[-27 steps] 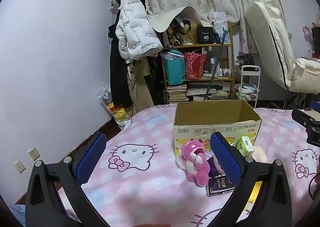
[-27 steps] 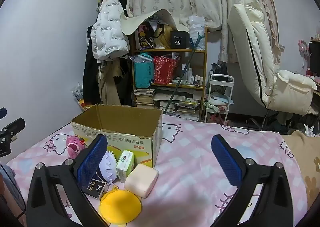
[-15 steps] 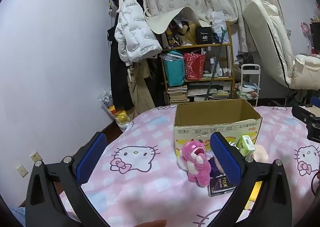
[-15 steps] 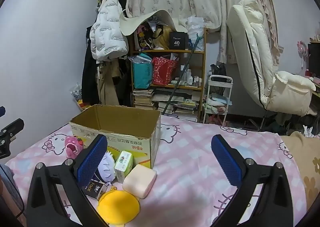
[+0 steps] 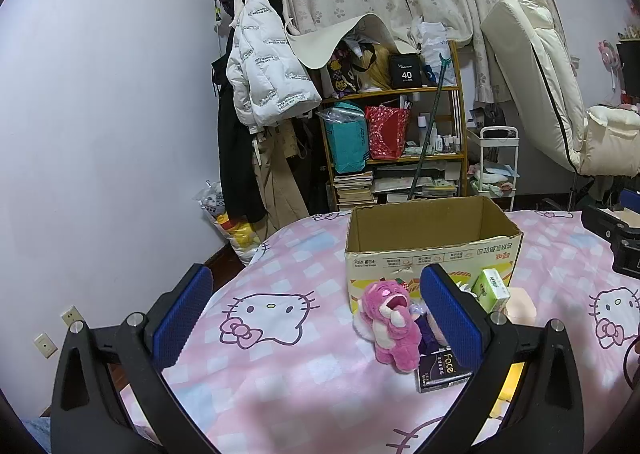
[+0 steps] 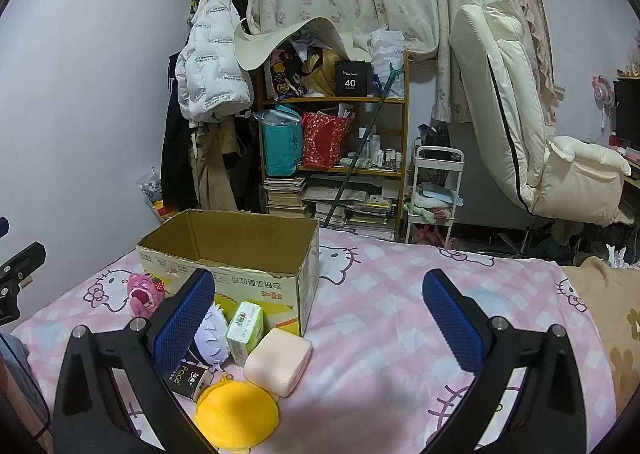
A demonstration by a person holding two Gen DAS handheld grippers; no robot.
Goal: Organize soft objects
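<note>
Right hand-held gripper [image 6: 318,316] spread wide, empty, above pink bedsheet [image 6: 380,334]. Open cardboard box [image 6: 240,258] ahead-left; at its front: pink plush [image 6: 144,292], tissue pack [image 6: 245,326], peach sponge [image 6: 278,360], yellow round pad [image 6: 236,414], black Face box [image 6: 188,376].

A bed [image 6: 400,318] with a pink cat-print sheet carries an open cardboard box [image 6: 256,274] near its far edge. In front of the box lie a pink plush [image 5: 390,324], tissue pack [image 6: 245,326], white-haired plush [image 6: 212,336], black carton [image 6: 188,376], peach sponge [image 6: 280,360] and yellow pouch [image 6: 236,412].
</note>
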